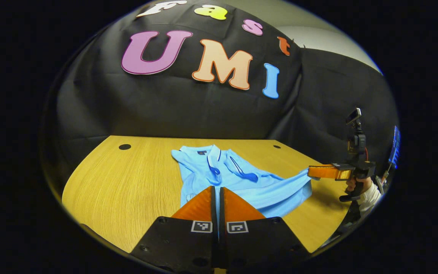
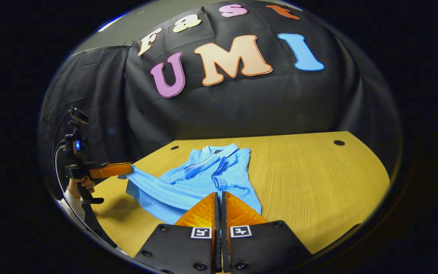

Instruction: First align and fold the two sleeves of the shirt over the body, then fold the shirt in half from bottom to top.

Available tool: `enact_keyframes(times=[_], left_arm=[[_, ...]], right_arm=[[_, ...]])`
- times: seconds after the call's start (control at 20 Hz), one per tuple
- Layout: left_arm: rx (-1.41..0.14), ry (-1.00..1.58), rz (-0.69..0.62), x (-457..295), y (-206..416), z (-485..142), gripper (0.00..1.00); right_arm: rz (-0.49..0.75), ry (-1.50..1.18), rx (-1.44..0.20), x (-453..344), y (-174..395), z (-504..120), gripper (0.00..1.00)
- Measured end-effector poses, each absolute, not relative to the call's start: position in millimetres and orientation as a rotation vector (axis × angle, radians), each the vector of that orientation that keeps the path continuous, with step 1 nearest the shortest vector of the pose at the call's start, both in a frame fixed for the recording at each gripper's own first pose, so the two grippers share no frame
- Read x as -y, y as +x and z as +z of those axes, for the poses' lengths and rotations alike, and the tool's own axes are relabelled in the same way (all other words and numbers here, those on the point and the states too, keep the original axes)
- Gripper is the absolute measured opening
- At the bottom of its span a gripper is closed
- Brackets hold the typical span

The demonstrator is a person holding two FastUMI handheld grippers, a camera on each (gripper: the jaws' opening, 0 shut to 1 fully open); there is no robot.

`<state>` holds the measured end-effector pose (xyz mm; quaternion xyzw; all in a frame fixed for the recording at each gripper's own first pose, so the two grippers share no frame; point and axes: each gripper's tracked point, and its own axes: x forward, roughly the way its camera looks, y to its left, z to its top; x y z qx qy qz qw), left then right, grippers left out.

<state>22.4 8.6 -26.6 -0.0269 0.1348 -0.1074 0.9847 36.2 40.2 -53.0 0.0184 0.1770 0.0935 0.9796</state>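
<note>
We find the left claw (image 1: 217,199) with its two fingers drawn nearly together, only a thin slit between them, and light blue cloth showing in that slit; it appears to pinch the near hem of the shirt (image 1: 238,179). In the right gripper view the right claw (image 2: 219,205) stands the same way, fingers all but closed, over the near edge of the shirt (image 2: 203,179); we cannot tell for certain whether cloth lies between them. The left gripper view also shows the other claw (image 1: 310,172) farther off at the right, held by a hand (image 1: 356,184) in a pale sleeve, its tip at a lifted corner of the shirt, which is pulled up and out from the worktop (image 1: 127,186) and casts a shadow beneath. The right gripper view shows the matching scene at its left: the far claw (image 2: 129,169) gripped by a hand (image 2: 82,184), meeting a raised fold of the cloth. The shirt is a soft, light blue polo with a collar and dark trim at the placket, lying rumpled on the middle of the worktop, collar at the far side. The worktop is pale wood-grain laminate with rounded corners and small dark round holes near its far edge.
</note>
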Motion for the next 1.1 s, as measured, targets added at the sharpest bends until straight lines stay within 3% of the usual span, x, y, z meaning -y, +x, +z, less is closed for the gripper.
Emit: enact_keyframes(times=[0.2,0.65,1.1], left_arm=[[-0.241,-0.062,-0.184,-24.7,76.8,-15.4,0.0],[-0.207,-0.039,-0.043,-48.5,200.1,-27.9,0.0],[-0.226,0.027,0.075,-69.6,265.3,-58.1,0.0]], right_arm=[[0.16,0.157,-0.314,-38.1,92.3,-33.7,0.03],[0.032,0.272,-0.298,0.6,212.9,-52.9,0.03],[-0.036,0.329,-0.339,24.6,265.4,-84.9,0.03]])
